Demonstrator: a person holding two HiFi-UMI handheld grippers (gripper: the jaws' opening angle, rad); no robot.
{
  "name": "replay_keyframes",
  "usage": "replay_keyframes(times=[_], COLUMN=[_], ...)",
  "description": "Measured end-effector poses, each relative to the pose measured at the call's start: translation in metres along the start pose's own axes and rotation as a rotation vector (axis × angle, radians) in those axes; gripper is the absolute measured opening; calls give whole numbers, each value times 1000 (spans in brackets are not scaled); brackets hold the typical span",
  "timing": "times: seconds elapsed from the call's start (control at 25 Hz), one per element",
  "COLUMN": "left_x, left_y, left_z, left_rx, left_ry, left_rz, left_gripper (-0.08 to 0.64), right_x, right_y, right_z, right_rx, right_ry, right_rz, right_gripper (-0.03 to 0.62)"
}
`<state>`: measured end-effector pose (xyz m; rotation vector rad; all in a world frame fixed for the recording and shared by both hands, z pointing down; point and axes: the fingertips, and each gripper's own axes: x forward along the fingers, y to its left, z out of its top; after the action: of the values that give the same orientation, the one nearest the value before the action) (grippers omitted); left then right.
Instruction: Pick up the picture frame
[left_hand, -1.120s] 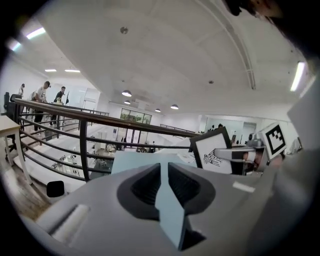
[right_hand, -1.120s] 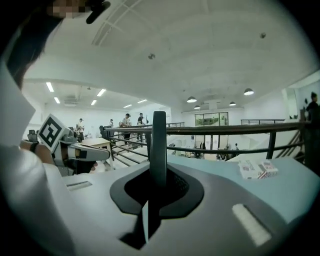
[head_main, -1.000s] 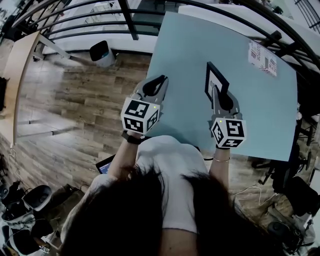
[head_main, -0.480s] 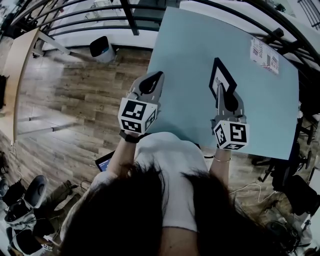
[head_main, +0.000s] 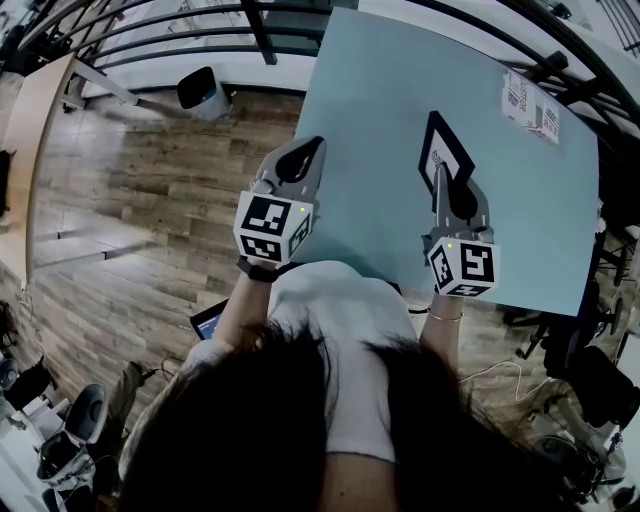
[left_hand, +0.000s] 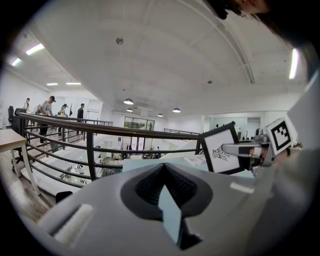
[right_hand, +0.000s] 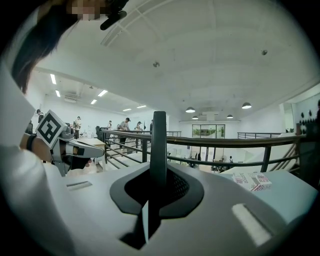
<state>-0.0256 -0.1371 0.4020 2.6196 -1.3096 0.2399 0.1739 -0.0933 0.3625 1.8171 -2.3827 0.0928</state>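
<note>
A black picture frame (head_main: 446, 150) with a white drawing inside stands on edge above the light blue table (head_main: 370, 120), and my right gripper (head_main: 440, 183) is shut on its near edge. In the right gripper view the frame (right_hand: 159, 135) shows edge-on as a dark upright bar between the jaws. My left gripper (head_main: 316, 148) hovers over the table's left edge, shut with nothing in it. From the left gripper view the frame (left_hand: 220, 148) faces me at the right, with the right gripper (left_hand: 248, 149) clamped on its side.
A small printed box (head_main: 528, 108) lies at the table's far right corner. A dark metal railing (head_main: 258, 38) runs beyond the table. A white bin (head_main: 200, 92) stands on the wooden floor (head_main: 140, 200) to the left.
The frame in the right gripper has tilted slightly and shows more of its white face. Both hands stay nearly in place.
</note>
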Motion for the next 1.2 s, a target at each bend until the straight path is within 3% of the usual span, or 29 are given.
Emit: replay_keyframes(times=[1.2], left_x=[0], left_y=[13], left_z=[-4], left_rx=[-9], left_ry=[15], left_rz=[24], left_gripper=[58], right_x=[8], right_y=[4], right_z=[-6], right_rx=[38], right_ry=[21], right_rz=[10], right_gripper=[14])
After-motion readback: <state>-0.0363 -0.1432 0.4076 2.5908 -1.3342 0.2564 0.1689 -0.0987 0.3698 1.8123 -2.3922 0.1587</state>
